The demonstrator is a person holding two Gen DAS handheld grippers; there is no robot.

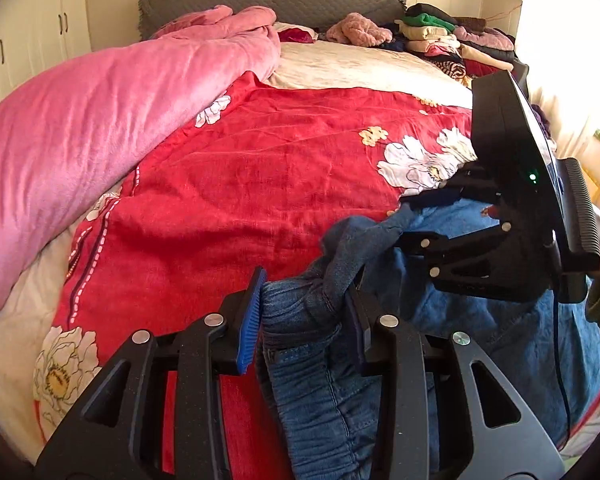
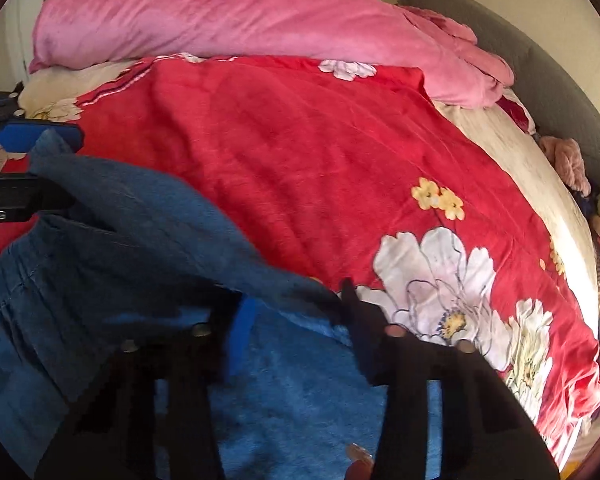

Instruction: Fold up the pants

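- My left gripper (image 1: 304,316) has its jaws narrowed on a bunched fold of the pants (image 1: 320,392) at the elastic waistband; the denim fills the gap between the pads.
- My right gripper (image 2: 296,320) also pinches the pants, though its own view is blurred; the left view shows cloth clamped in its jaws.
- The pants hang between the two grippers over the near edge of the red blanket (image 1: 240,184), waistband running from one gripper to the other, legs dropping below.
- Both hands are equally near; I judge the next move is spreading them apart.
- Only the left view shows the clothes pile (image 1: 440,36).
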